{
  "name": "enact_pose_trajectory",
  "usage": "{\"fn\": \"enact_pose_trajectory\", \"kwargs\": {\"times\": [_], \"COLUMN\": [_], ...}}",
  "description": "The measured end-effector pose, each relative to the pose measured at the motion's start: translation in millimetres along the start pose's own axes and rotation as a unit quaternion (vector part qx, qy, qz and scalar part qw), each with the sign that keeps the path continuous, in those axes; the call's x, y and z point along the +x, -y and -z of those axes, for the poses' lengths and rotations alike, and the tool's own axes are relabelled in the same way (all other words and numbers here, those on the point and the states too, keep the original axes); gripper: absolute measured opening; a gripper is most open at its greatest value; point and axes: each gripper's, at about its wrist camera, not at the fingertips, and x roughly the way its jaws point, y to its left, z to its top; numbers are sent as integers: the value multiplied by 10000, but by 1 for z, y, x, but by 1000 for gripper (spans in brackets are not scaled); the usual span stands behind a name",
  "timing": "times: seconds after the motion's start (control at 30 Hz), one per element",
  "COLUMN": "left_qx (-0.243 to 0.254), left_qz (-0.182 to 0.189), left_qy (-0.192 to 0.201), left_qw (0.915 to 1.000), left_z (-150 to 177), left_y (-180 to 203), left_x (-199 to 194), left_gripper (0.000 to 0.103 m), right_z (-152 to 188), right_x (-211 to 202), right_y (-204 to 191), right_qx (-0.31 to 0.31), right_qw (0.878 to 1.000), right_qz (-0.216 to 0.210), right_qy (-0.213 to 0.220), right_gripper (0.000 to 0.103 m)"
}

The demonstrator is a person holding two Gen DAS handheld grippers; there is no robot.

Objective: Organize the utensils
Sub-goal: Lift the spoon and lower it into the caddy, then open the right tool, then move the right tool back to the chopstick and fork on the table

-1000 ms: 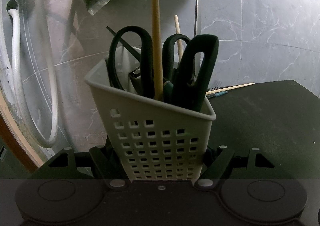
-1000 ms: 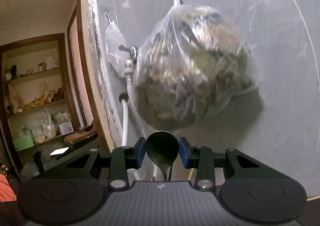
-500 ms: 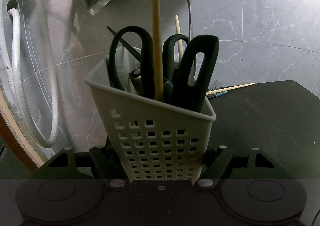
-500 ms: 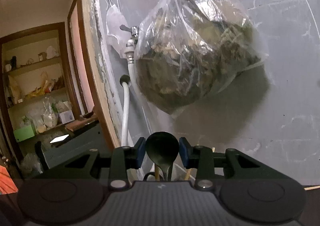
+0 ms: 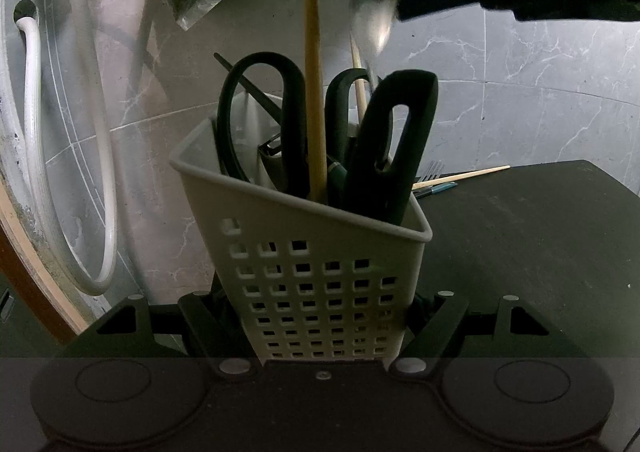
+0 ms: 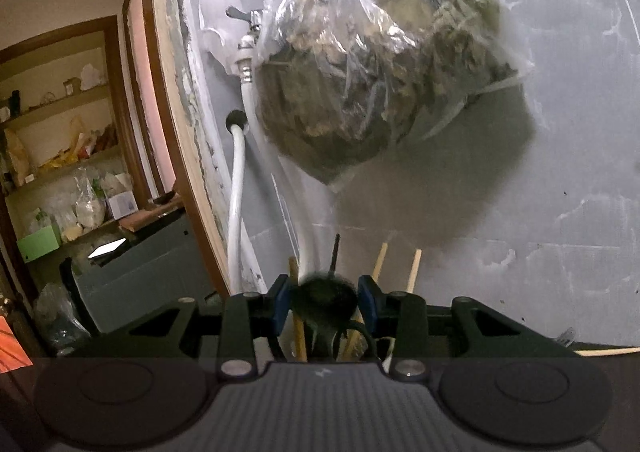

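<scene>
Grey marbled wall tiles (image 5: 540,64) form the backdrop, with a dark counter (image 5: 520,244) below them. A spoon (image 5: 374,26) is gripped at its bowl between the two fingers of the right tool (image 6: 324,298); in the left wrist view it is seen blurred, hanging bowl-up just above the rear of a white perforated caddy (image 5: 320,272), its handle reaching down among the utensils. In the right wrist view the dark bowl of the spoon (image 6: 324,296) is pinched between the blue pads (image 6: 282,302).

The caddy is clamped at its lower walls by the left tool (image 5: 322,324), whose fingers are closed against its sides. Black-handled scissors (image 5: 260,120), a second black looped handle (image 5: 396,148), a tall wooden chopstick (image 5: 314,92) and a thinner wooden stick (image 5: 359,80) are seen standing in it.

Behind the caddy, a loose chopstick (image 5: 464,176), a teal pen (image 5: 436,188) and the tines of a fork (image 5: 432,168) are seen lying on the counter. A clear plastic bag (image 6: 380,52) of dried greenery is hung on the wall above, and white hoses (image 5: 92,132) are looped at the left beside a wooden door frame (image 6: 176,112).
</scene>
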Motion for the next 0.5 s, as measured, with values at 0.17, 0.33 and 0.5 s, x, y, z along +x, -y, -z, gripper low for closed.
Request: {"fn": "enact_pose_trajectory", "kwargs": {"times": [0.17,0.33,0.5], "left_qx": [0,0,4], "left_qz": [-2,1,3], "left_qy": [1,1,0], "left_qw": [10000,10000,10000], "left_z": [0,0,0], "left_y": [0,0,0], "left_x": [0,0,0], "left_gripper": [78,78,78], "right_z": [0,-2,5], "right_x": [-2,-18,-37], "right_y": [2,8,30], "right_qx": [35,97,409], "right_qw": [10000,9995,9954], "right_qz": [8,208,838], "right_qy": [-18,230,225], "right_gripper": [74,102,103]}}
